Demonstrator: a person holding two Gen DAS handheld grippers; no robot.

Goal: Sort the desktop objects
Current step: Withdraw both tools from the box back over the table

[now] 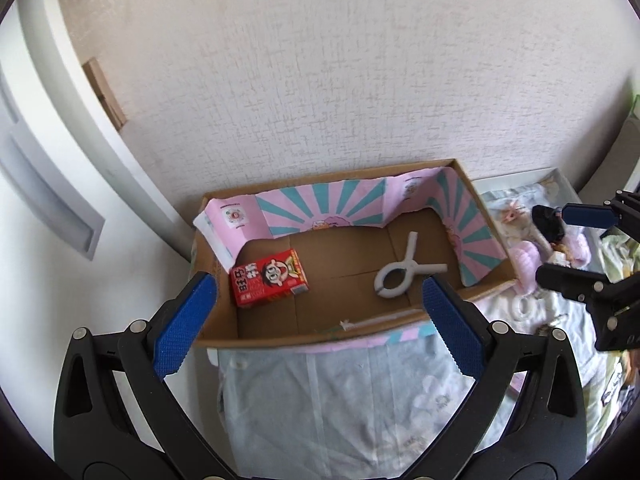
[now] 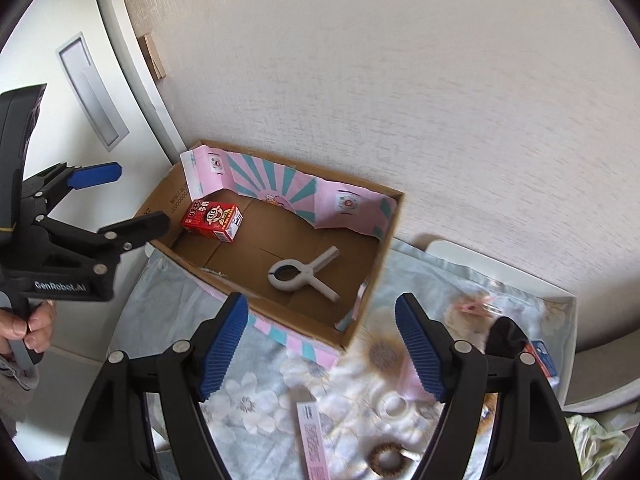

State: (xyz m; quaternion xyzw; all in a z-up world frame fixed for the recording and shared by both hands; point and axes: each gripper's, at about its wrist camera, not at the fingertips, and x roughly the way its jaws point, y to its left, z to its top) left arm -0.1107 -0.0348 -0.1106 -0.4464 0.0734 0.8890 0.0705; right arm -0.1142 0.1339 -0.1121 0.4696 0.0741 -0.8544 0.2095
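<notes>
An open cardboard box [image 1: 340, 248] [image 2: 256, 240] lined with pink and teal paper stands against the wall. Inside lie a red milk carton [image 1: 268, 278] [image 2: 212, 220] at the left and a white clamp clip [image 1: 400, 272] [image 2: 304, 274] towards the right. My left gripper [image 1: 320, 320] [image 2: 142, 196] hangs open above the box's near left corner, with nothing between its blue pads. My right gripper [image 2: 322, 344] [image 1: 556, 244] is open and empty too, above the floral cloth just right of the box's near edge.
On the floral cloth [image 2: 248, 392] right of the box lie a pink peg [image 2: 476, 306], a black object [image 2: 506, 334], a white ring [image 2: 394, 406], a brown hair tie [image 2: 386, 458], a pink strip [image 2: 312, 436] and a pink roller [image 1: 528, 264]. A person's hand [image 2: 32, 324] holds the left gripper.
</notes>
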